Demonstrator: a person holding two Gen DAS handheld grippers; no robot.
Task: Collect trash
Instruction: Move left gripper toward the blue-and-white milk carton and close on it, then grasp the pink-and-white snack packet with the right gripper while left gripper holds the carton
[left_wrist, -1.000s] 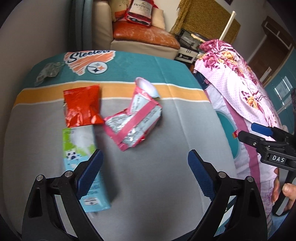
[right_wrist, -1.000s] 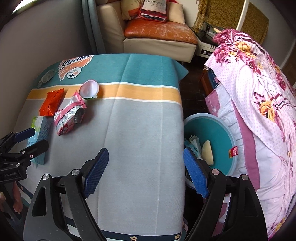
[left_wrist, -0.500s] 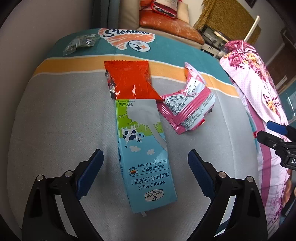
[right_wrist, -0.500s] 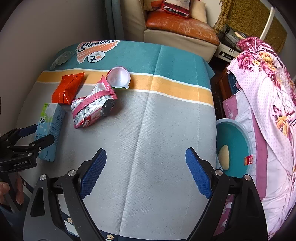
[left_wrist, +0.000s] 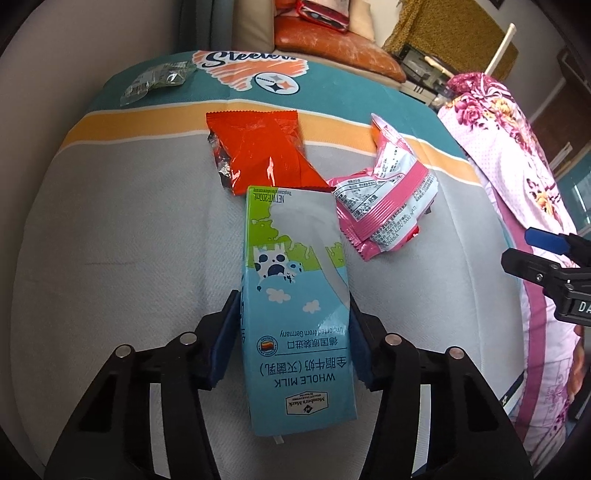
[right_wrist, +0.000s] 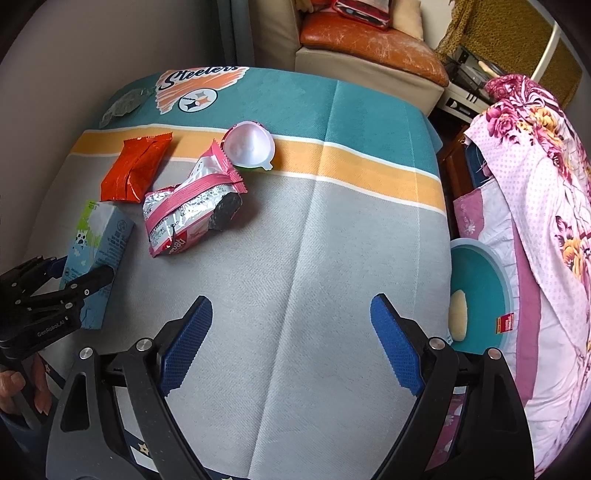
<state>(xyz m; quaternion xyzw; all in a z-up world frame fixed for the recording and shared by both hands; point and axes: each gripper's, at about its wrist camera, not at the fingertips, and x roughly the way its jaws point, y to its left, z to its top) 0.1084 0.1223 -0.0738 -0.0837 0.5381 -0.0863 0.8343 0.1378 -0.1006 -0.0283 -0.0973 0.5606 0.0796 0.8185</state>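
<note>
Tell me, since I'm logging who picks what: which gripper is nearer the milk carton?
Left. The left gripper has its fingers against both sides of the milk carton; the right gripper hangs open over bare cloth, well off to the carton's right.

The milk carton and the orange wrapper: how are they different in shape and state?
The milk carton is a boxy pack, light blue and green; the orange wrapper is a flat, crinkled foil pouch. The left gripper clamps the carton; nothing grips the wrapper. Both lie on the tablecloth.
</note>
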